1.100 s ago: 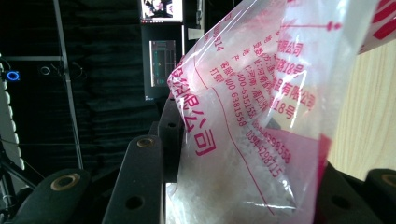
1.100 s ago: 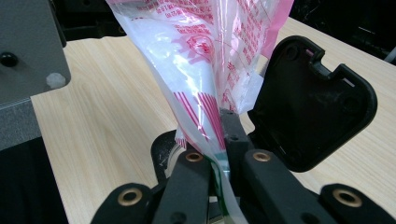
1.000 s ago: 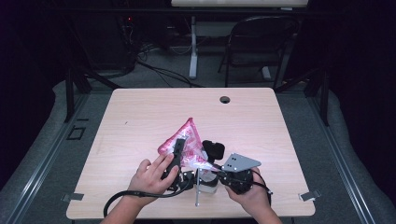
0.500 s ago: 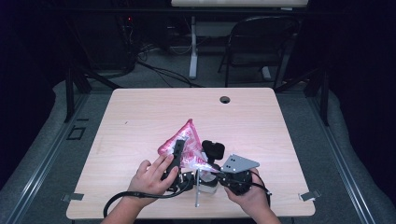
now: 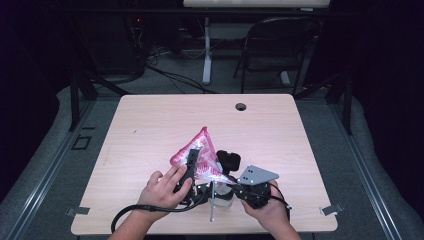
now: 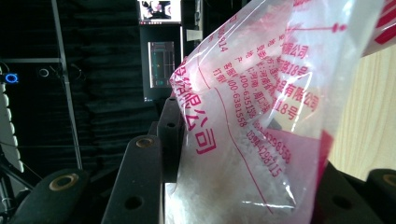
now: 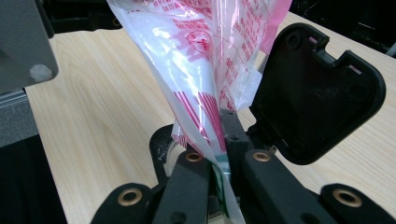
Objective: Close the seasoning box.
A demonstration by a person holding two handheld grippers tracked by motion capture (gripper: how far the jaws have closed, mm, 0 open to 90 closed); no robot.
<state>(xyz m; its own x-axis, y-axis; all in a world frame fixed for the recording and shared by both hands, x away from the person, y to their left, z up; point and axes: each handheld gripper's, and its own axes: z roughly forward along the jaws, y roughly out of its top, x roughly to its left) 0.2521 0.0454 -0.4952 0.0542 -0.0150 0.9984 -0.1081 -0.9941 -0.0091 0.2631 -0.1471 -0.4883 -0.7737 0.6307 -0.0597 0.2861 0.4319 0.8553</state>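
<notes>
A clear plastic bag (image 5: 202, 152) printed in pink and red, with white grains inside, stands up from the table near its front edge, and both grippers hold it. My left gripper (image 5: 196, 161) lies against the bag's left side. In the left gripper view the bag (image 6: 261, 107) fills the gap between the jaws of the left gripper (image 6: 252, 154) and presses on both. My right gripper (image 5: 223, 186) comes from the right, its grey plate on top. In the right gripper view the right gripper (image 7: 218, 126) pinches the bag's lower edge (image 7: 205, 70) tight.
A black plastic piece (image 5: 228, 160) sits against the bag's right side, seen close up (image 7: 317, 93) in the right gripper view. A thin metal rod (image 5: 212, 202) lies by the front edge. The wooden table (image 5: 150, 125) has a cable hole (image 5: 241, 106) at the back. A chair (image 5: 280, 45) stands beyond.
</notes>
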